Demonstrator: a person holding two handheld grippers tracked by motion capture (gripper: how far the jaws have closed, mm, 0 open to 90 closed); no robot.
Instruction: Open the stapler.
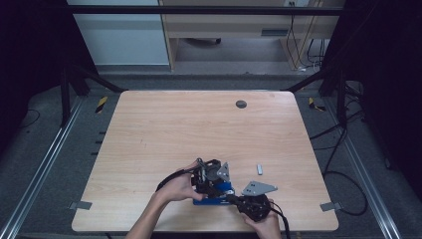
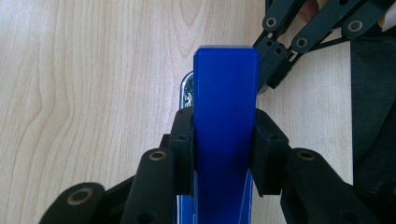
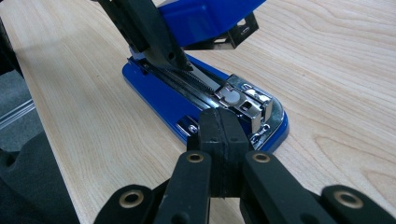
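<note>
We note the blue plastic stapler (image 1: pixel 213 194) near the wooden counter's (image 1: pixel 164 134) front edge, between both tools; a small grey metal piece (image 1: pixel 259 169) lies just right, behind it.

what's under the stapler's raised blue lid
The open metal staple channel on the blue base. The left gripper clamps the lid, hiding the hinge.

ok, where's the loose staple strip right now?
In the high view the staple strip lies on the table near its front edge, just right of the blue stapler and beyond the right gripper.
</note>
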